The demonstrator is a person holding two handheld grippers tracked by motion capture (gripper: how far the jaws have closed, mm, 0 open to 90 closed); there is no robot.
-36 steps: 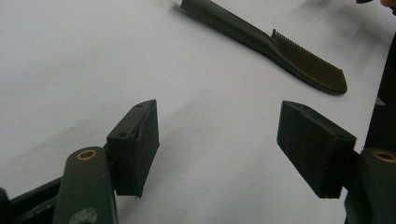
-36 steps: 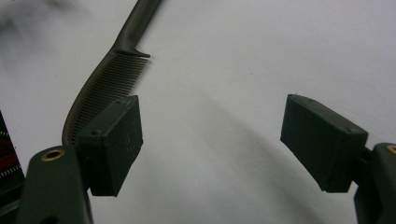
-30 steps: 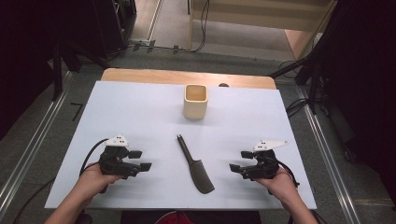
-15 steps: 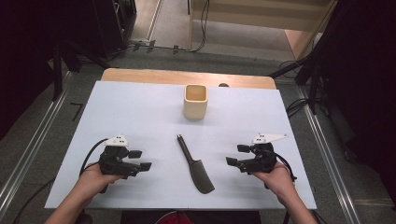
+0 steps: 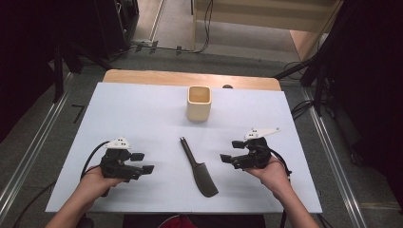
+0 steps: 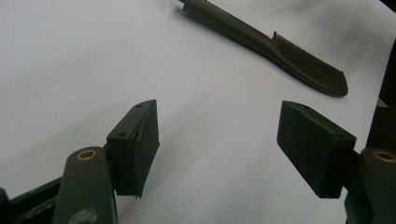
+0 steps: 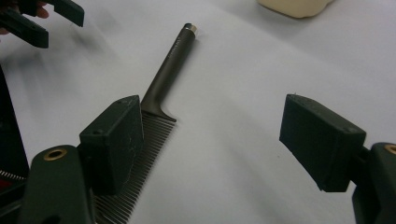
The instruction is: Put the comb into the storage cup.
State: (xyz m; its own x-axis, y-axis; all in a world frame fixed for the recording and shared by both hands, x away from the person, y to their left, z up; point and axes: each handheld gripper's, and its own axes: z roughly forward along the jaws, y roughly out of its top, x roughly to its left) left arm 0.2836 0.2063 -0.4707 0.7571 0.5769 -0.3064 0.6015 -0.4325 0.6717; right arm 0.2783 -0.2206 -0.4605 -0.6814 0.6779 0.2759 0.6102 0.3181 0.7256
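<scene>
A dark comb [image 5: 198, 167] with a long handle lies flat on the white table top [image 5: 142, 109], handle toward the far side. Beyond it stands a cream square cup [image 5: 198, 103], upright and empty. My left gripper [image 5: 142, 162] rests low to the left of the comb, open, its pads bare over plain table [image 6: 219, 140]; the comb [image 6: 280, 51] lies farther off. My right gripper [image 5: 231, 151] hovers just right of the comb, open and pointing at it. In the right gripper view [image 7: 219, 135] the comb's teeth [image 7: 140, 163] pass under one pad, with the handle [image 7: 170, 70] beyond.
The cup's base [image 7: 294, 5] shows at the top of the right gripper view, and the left gripper [image 7: 46, 18] at its top left. A wooden strip [image 5: 190, 78] edges the far side of the table. Metal rails and cables run along the floor on both sides.
The right gripper has moved left toward the comb and lifted a little. The left gripper, comb and cup have stayed put.
</scene>
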